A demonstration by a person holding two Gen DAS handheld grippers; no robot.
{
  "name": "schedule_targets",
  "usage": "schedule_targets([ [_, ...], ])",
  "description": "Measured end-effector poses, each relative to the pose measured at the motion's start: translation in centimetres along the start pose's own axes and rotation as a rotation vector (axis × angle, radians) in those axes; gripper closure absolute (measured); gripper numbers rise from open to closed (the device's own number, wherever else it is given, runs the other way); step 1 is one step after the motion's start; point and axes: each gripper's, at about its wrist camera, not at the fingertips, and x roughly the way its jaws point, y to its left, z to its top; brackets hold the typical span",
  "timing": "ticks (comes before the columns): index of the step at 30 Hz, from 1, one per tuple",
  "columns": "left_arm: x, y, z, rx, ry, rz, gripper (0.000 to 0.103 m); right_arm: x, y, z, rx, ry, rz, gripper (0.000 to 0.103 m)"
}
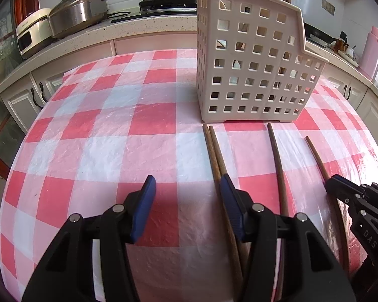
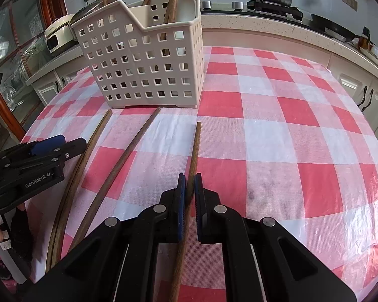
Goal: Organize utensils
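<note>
Your worktop [image 1: 88, 125], under its red-and-white checked cover, carries everything. The perforated caddy [image 1: 249, 63] stands upright toward the far edge, already holding several wooden sticks and a white utensil upright in its compartments, so it is clearly where the loose pieces are meant to go.

In front of it, four wooden chopsticks lie on the cover with their tips toward the caddy base and their other ends running back to the near edge, where you can reach them. A touching pair of chopsticks [image 1: 215, 151] lies furthest left, a single middle chopstick [image 1: 277, 156] beside it, and the rightmost chopstick [image 2: 192, 156] apart again.

Your right gripper [image 2: 188, 188] has its fingers clamped on the rightmost chopstick partway along its length, the stick running straight between the pads, ready, I judge, for lifting.

Your left gripper [image 1: 186, 193] has its fingers apart with only bare cover between them; the pair passes under the right-hand finger [image 1: 229, 201], not inside the gap, so you would need to shift toward it.
</note>
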Motion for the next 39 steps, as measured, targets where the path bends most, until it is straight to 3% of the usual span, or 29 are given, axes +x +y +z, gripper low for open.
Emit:
schedule_targets([
  [5, 0.6, -0.9, 0.3, 0.028, 0.045, -0.018, 0.065, 0.0, 0.0, 0.0, 0.002, 0.0, 0.001, 0.096],
  [10, 0.6, -1.4, 0.2, 0.049, 0.035, -0.003, 0.07, 0.1, 0.1, 0.1, -0.011, 0.008, -0.003, 0.096],
  [12, 0.6, -1.3, 0.3, 0.051, 0.037, -0.007, 0.078, 0.2, 0.0, 0.3, -0.018, 0.016, -0.005, 0.096],
  [17, 0.5, -1.0, 0.3, 0.058, 0.037, -0.017, 0.084, 0.6, 0.3, 0.9, -0.036, 0.037, -0.03, 0.096],
  [20, 0.5, -0.9, 0.2, 0.06, 0.032, -0.018, 0.094, 0.7, 0.6, 0.8, -0.055, 0.037, -0.044, 0.096],
  [30, -0.6, 0.5, -0.4, 0.022, 0.007, -0.058, 0.097, -0.5, -0.1, 0.6, 0.013, -0.021, -0.028, 0.097],
  [39, -5.6, 1.0, -0.4, 0.018, -0.11, -0.059, 0.097, -4.6, 0.7, 1.3, 0.018, -0.133, -0.022, 0.097],
])
